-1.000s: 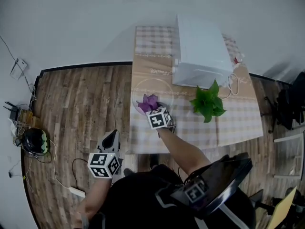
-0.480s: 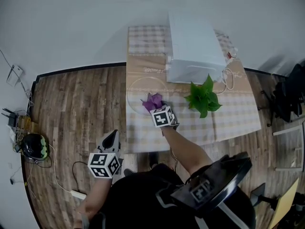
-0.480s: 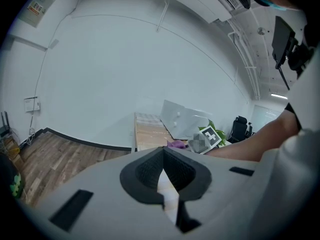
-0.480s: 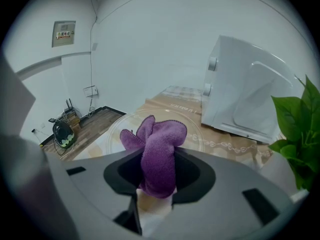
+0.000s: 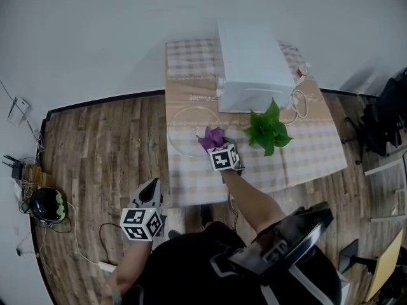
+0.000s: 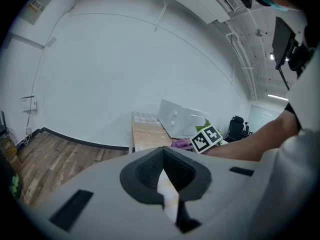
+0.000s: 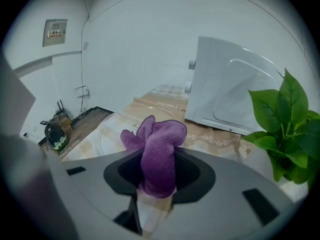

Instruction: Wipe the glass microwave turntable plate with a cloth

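Right gripper (image 5: pixel 214 143) is clamped on the purple cloth (image 7: pixel 159 153). In the right gripper view both jaws press a fold of it, and the bunched top sticks up past the jaw tips.

The glass turntable plate (image 5: pixel 175 127) lies flat on the checked tablecloth (image 5: pixel 191 178), just in front of the white microwave (image 5: pixel 253 65) and off its left front corner. It is close to the microwave but not touching it.

The cloth sits over the plate's rim on the side away from the microwave. Cannot tell if the cloth actually touches the glass.

A green leafy plant (image 5: pixel 268 131) stands just in front of the microwave's right half, beside the right gripper. A white cord runs along the microwave's right side.

Left gripper (image 5: pixel 152 187) is well apart from the microwave, off the table edge over the wood floor. In the left gripper view its 2 jaws meet at the tips with nothing between them. It points roughly toward the microwave, and that view also shows the right gripper's marker cube and the person's forearm.

The right forearm reaches from the person across the table's near edge toward the microwave.
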Motion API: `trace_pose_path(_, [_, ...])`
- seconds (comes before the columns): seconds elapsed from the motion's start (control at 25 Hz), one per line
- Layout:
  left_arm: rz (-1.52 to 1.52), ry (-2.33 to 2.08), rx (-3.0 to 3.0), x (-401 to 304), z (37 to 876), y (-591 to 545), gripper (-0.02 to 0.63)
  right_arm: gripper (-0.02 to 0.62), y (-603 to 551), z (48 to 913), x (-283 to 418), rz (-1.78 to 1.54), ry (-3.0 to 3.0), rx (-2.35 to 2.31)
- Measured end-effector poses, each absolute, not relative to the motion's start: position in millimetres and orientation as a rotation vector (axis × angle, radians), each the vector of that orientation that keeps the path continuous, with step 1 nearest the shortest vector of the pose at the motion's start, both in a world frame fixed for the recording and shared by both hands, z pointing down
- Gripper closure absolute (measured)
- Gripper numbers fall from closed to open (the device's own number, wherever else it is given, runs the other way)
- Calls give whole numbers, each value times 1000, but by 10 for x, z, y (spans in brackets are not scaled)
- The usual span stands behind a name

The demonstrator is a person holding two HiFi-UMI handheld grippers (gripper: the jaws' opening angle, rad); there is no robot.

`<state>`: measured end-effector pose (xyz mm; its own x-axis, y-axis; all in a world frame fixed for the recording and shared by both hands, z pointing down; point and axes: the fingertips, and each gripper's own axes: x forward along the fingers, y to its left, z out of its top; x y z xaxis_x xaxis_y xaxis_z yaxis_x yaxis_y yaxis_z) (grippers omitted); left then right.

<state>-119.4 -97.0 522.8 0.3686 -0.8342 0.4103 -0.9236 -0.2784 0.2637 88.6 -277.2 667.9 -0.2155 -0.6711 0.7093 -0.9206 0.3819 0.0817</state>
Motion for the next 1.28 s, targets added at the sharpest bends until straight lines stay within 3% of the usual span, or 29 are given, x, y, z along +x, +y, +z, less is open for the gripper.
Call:
trace_pose_path(0.4, [209, -1513, 2234, -1336, 5118, -900, 603, 449, -2662, 6457, 1118, 479, -1930, 1478])
trace_pose_path(1.28, [48, -1454, 2448, -1805, 4690, -507, 603, 449, -1322, 4962, 263, 420, -2243, 1601])
